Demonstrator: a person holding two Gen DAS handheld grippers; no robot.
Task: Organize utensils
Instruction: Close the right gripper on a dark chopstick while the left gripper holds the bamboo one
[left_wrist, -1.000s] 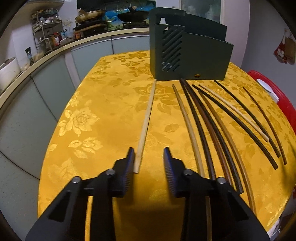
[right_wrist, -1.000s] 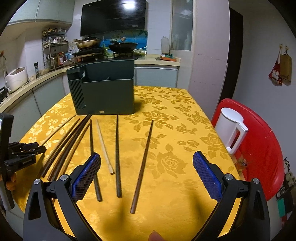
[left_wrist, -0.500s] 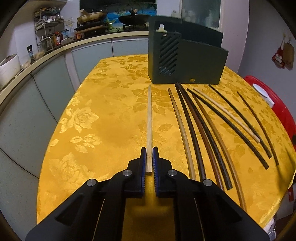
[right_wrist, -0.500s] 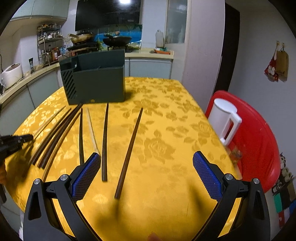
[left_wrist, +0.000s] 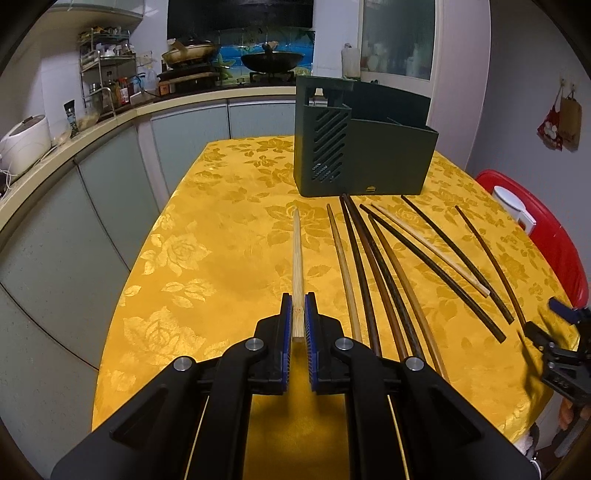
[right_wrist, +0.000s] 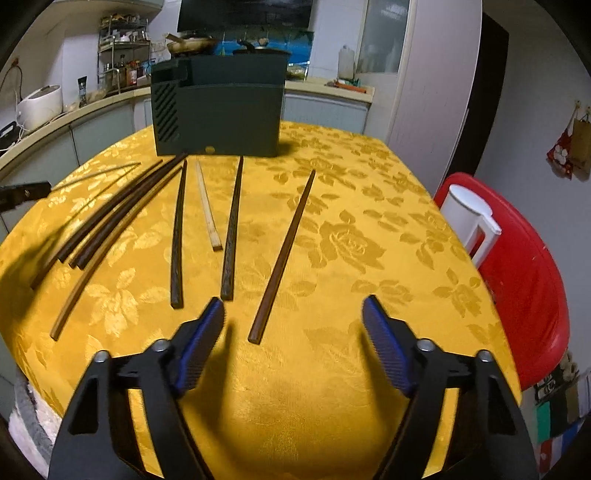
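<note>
My left gripper is shut on the near end of a pale bamboo chopstick, whose far tip points at the dark green utensil holder. Several dark and light chopsticks lie fanned on the yellow tablecloth to its right. In the right wrist view my right gripper hovers low over the table with its jaws closing. The near end of a brown chopstick lies between the blue pads, untouched. The holder stands at the back.
A red chair with a white jug on it stands right of the table. Kitchen counters run along the left and back. The tablecloth's right half carries no utensils. My right gripper shows at the right edge of the left view.
My left gripper shut on the pale chopstick and raised it, so the view tilted up. My right gripper sank toward the table and its jaws narrowed around the brown chopstick's end.
</note>
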